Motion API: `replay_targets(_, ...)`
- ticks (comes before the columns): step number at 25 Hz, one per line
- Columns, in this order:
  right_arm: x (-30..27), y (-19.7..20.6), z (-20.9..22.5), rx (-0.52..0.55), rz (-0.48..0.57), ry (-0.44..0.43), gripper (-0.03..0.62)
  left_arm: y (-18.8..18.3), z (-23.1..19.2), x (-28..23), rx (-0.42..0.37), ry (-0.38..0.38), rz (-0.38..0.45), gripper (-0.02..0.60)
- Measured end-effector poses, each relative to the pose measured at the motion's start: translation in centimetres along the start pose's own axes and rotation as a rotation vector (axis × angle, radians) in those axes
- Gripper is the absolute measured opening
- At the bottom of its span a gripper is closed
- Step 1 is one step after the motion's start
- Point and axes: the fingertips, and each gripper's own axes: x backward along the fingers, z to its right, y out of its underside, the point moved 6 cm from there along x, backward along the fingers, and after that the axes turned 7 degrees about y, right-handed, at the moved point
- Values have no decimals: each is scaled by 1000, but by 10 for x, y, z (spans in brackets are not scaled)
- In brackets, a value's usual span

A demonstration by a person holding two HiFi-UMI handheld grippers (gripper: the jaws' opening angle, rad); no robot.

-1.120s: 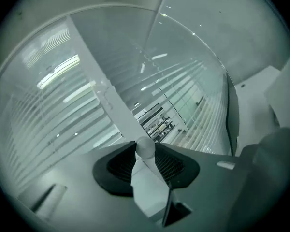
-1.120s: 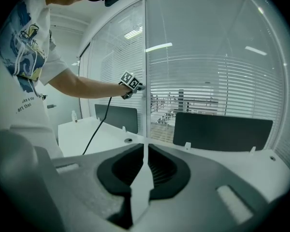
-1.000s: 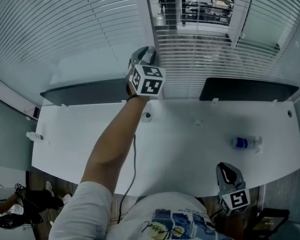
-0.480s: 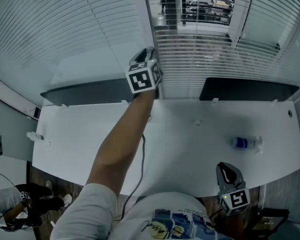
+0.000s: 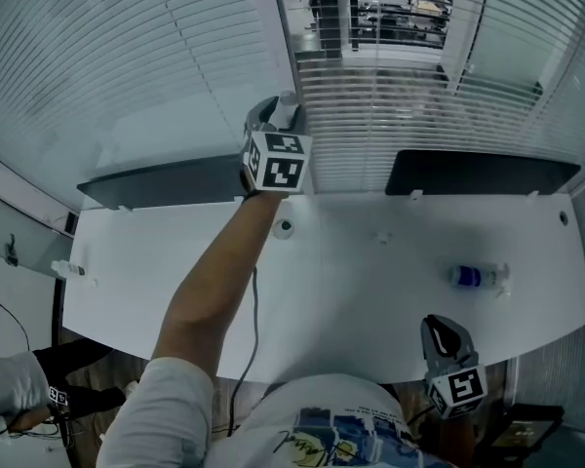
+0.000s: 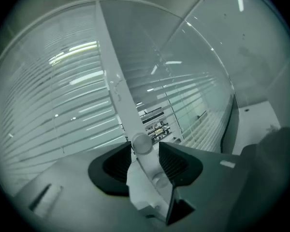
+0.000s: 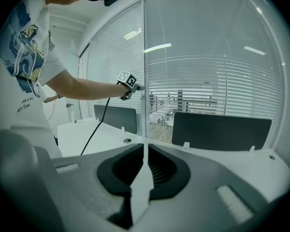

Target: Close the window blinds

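While the right gripper [image 7: 145, 153] just hangs low by the person's waist, jaws clenched together on nothing and the white desk [image 5: 351, 291] stretching out ahead of its tips, all the action is at the left gripper [image 5: 279, 110], reached out across the desk to the window. Its jaws have just been opening, so it's released now, with the little round knob [image 6: 141, 143] sitting loose between the pads, not squeezed as far as I can see. That knob is on the white frame post [image 6: 113, 81] straight ahead of the jaws. To the left of the gripper, the blind [image 6: 58, 105] looks pretty much turned shut, slats reading as a pale sheet. To its right, the next blind [image 5: 370, 115] has gaps, and you can see an office through the top part. My guess: one pane's done and the knob let go, with the see-through section left to close.
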Motion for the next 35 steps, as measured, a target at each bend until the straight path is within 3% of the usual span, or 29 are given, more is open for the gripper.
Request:
replay_targets(4,0,-1,-2,-9,-2,-3,18,-1,1,4,-225,3,-30,185)
replay_targets(13,2,-2,-2,3,2,-2,18,-6,13,-6,-923,11,-131,175)
replay_targets(16,2,-4,-2,1,6,-1,18,-1,15,-11,-1061,20,-162,157)
replay_targets(19,3,0,0,-7,2,6,18,1,13,-15,-1143,-5,-195,132)
replay_targets(21,3,2,0,-5,-3,7,18,1,14,-15,-1129,-1,-185,118)
replay_targets(24,1,1,-1,-9,-6,0,18,-1,14,-15,-1020,8,-148,120)
replay_targets(35,-1,2,-4,3,-13,-11,18,-8,2,-9,-297,-28,-29,127)
